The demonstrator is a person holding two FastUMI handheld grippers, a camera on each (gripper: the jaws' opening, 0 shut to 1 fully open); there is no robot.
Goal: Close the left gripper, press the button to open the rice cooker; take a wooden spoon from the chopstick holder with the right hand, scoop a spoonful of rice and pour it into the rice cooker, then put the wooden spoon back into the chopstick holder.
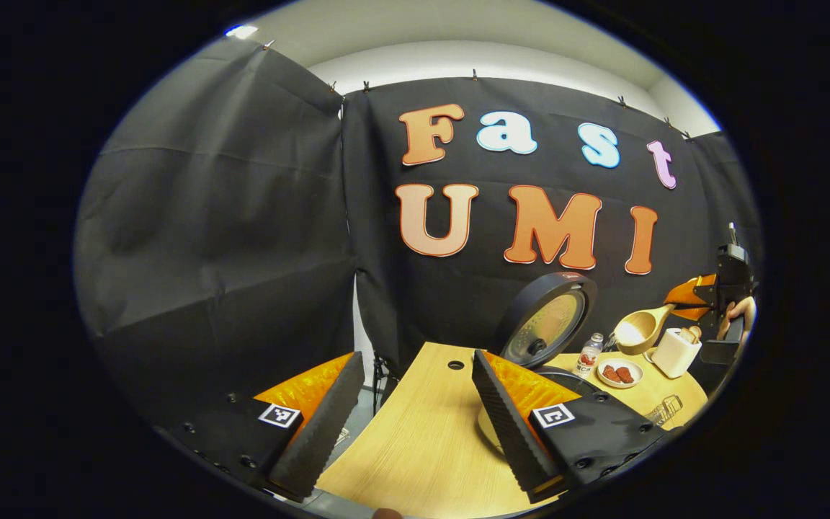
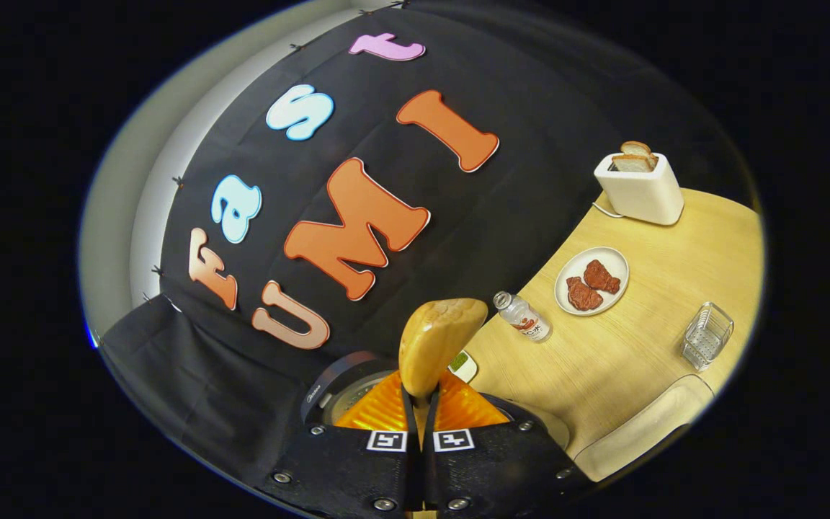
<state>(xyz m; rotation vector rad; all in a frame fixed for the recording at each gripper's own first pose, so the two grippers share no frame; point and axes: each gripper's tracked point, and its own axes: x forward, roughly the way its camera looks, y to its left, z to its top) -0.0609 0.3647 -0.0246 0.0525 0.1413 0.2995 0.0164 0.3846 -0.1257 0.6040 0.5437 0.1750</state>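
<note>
The rice cooker [image 1: 546,326] stands on the wooden table [image 1: 415,432] with its round lid raised; in the right gripper view its rim [image 2: 328,398] lies just under my fingers. My right gripper [image 2: 421,405] is shut on the handle of the wooden spoon [image 2: 438,340], whose bowl points ahead over the cooker. From the left gripper view, that spoon [image 1: 638,329] hangs in the air right of the lid, with a pale patch in its bowl and the right gripper [image 1: 719,294] behind it. My left gripper [image 1: 415,358] hovers open over the table, holding nothing. The clear chopstick holder [image 2: 707,335] stands at the table's right.
A white toaster [image 2: 638,186] with bread sits at the far corner. A plate [image 2: 615,261] with two brown pieces and a small bottle [image 2: 523,316] lie between it and the cooker. A beige rounded container [image 2: 645,429] is at the near right edge.
</note>
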